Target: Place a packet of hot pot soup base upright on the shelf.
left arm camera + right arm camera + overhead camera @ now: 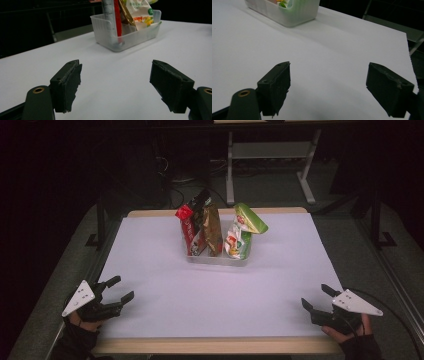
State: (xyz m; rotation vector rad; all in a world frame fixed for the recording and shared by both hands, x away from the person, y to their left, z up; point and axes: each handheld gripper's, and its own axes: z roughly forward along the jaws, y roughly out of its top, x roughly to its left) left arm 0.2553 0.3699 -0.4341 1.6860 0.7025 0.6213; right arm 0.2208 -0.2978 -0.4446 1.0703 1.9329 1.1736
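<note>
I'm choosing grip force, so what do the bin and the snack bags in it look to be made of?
The bin looks like thin translucent plastic, matte and ribbed: the contents show dimly through its wall. The snack bags, such as the green and white bag and the gold bag, look like glossy printed film or foil, creased and catching the light, probably soft and crushable.

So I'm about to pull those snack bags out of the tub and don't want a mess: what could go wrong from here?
1. The green bag leans with its top folded over past the tub rim; a nudge could tip it out.
2. The red bag and gold bag stand pressed together, so grabbing one may drag the other.
3. The tub looks light; with both the left gripper and right gripper open and far off, a one-sided pull may slide it.
</note>
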